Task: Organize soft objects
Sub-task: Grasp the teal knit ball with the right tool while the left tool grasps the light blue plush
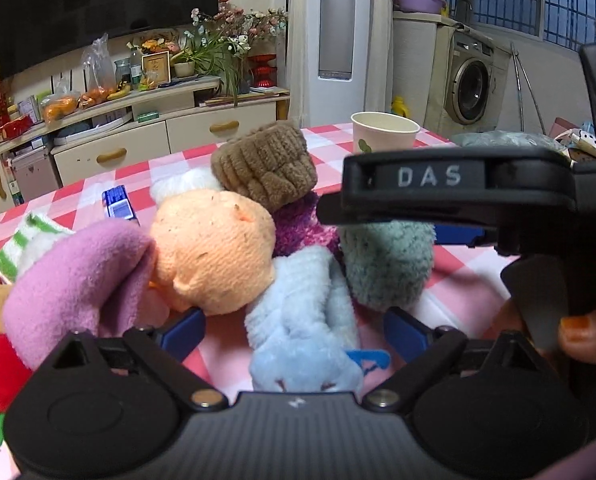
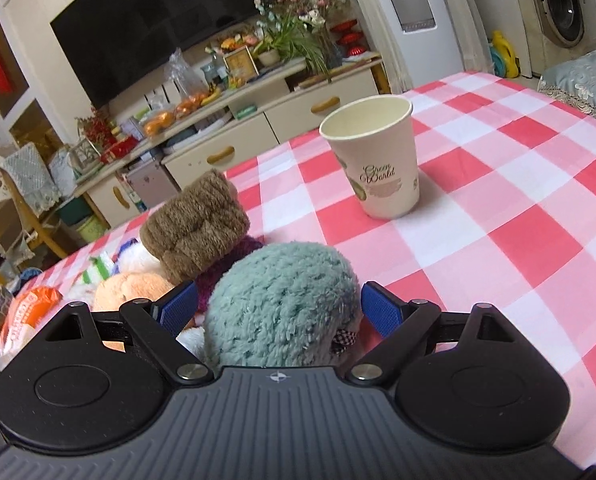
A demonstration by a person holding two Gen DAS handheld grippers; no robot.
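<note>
While the soft things sit heaped together on the pink-checked bench (image 2: 498, 184), let's sweep across from the left: a purple plush (image 1: 77, 280) flops over the near edge of the pile, an orange knit ball (image 1: 213, 252) leans on it, and a brown ribbed roll (image 1: 265, 164) perches behind, on top of the heap. Left claw (image 1: 293, 336) stands wide, blue pads either side of a pale blue fuzzy piece (image 1: 302, 320), gripping nothing yet, by my reading lined up for a pick. Over to the right claw (image 2: 279, 312), jaws also spread, bracketing the teal fluffy bundle (image 2: 281, 300) without pinching it. From the left camera its body reads "DAS". Far right stands a paper cup (image 2: 372, 156), upright, apart from the pile, printed "Green World".
</note>
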